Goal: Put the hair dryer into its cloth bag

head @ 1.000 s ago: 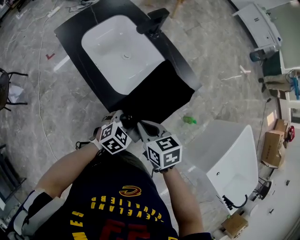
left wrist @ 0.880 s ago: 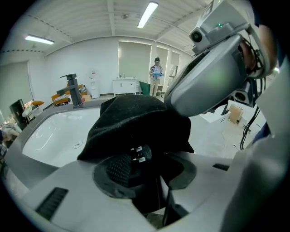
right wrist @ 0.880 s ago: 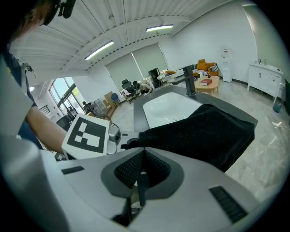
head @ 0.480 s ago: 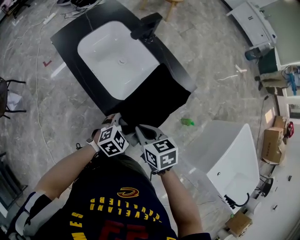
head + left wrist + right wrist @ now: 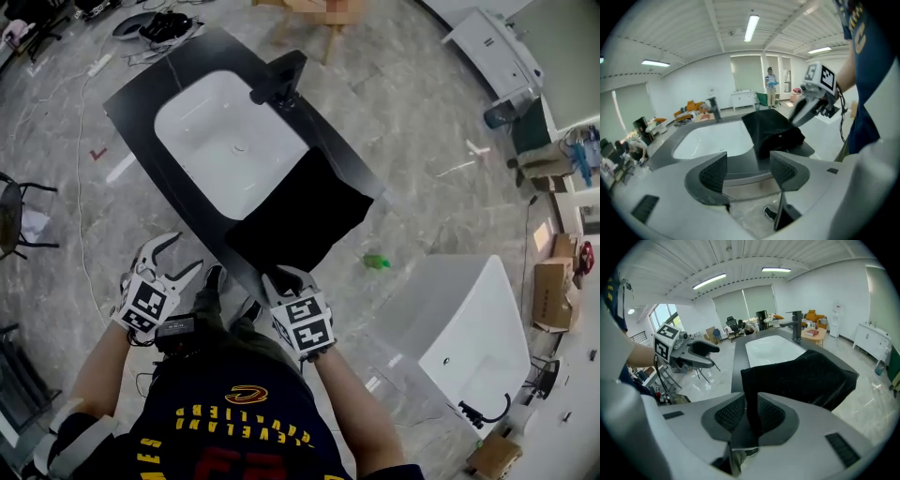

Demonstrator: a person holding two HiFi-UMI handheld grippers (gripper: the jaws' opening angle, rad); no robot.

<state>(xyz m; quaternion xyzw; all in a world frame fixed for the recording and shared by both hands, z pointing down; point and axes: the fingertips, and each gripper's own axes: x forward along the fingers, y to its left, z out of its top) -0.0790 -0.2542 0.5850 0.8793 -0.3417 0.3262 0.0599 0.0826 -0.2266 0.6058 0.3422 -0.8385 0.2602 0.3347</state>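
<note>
Navy shirt (image 5: 234, 427), yellow lettering; grey left tool (image 5: 180, 255), right tool (image 5: 285, 277).

Head view: overhead, steeply down, far; whole black counter (image 5: 150, 75), white basin (image 5: 230, 141), cloth bag (image 5: 305, 216) in frame. Left gripper view: low off counter edge, facing across basin. Right gripper view: close against cloth bag, facing basin, faucet (image 5: 796, 326). All three share counter, basin, cloth bag.

I had open floor (image 5: 56, 216) left of the counter (image 5: 187, 66); the cloth bag (image 5: 300, 220) covered its near corner.
</note>
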